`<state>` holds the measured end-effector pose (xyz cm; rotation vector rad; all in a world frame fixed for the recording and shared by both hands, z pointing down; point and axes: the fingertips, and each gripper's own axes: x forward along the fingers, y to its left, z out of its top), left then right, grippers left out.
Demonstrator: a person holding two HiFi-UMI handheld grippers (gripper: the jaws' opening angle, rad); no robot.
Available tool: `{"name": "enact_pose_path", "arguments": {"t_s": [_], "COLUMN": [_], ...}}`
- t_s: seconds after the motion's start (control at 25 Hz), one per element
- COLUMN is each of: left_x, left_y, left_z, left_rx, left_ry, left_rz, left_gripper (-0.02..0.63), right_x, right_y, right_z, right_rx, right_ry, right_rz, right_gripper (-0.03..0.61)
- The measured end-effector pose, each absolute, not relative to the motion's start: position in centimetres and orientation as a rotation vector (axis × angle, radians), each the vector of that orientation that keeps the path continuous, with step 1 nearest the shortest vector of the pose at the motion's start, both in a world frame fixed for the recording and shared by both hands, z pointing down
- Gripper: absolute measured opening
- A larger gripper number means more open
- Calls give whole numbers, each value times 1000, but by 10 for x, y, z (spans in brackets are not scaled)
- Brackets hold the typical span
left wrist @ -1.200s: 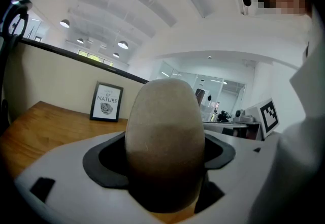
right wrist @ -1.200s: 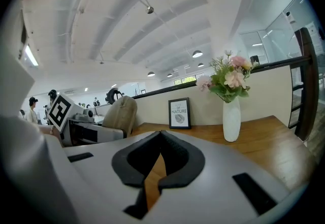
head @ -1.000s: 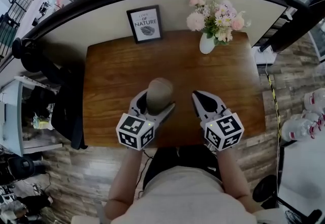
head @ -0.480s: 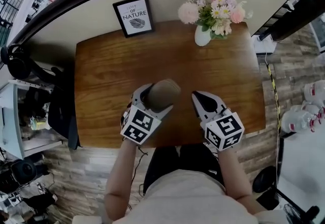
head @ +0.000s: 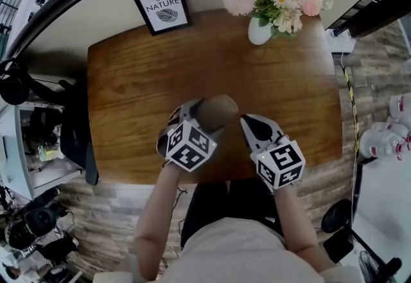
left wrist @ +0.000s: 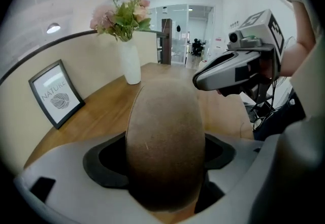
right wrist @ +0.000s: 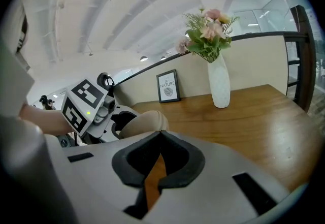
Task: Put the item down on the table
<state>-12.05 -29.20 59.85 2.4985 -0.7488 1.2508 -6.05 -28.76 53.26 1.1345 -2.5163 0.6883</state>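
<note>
The left gripper [head: 204, 116] pinches the item [head: 217, 110], a tan rounded piece, between wide jaws over the near part of the table [head: 128, 83]. I cannot tell if it touches the wood. The right gripper [head: 249, 125] is just beside it, jaws pressed together, empty. At the far edge stand a frame [head: 161, 6] and a vase [head: 260, 30].

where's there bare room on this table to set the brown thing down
The table is bare mid-way, between picture frame and vase behind and the grippers in front; both sides too. Crowded: front edge, left gripper with brown item, right gripper.
</note>
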Motion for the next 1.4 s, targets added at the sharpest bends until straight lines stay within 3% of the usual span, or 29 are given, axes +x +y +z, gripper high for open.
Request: {"name": "enact_pose_path", "arguments": {"t_s": [0.68,1.12,1.4], "left_x": [-107,-104,-100], "left_y": [-299,-299,-298], "left_z": [642,643,629], "left_rx": [2410,2444,2464], "left_ry": [-610,-638,-653], "left_rz": [1355,1270,1158], "left_gripper": [414,420,479], "right_x": [-47,-45,-47], "right_y": [-287,-282,-283], "right_z": [559,558,550], "right_rx": [1164,1167,1143], "right_ry": [-2489,-2490,-2505], "right_rz": [752,757,728], "right_gripper": [9,9,9]}}
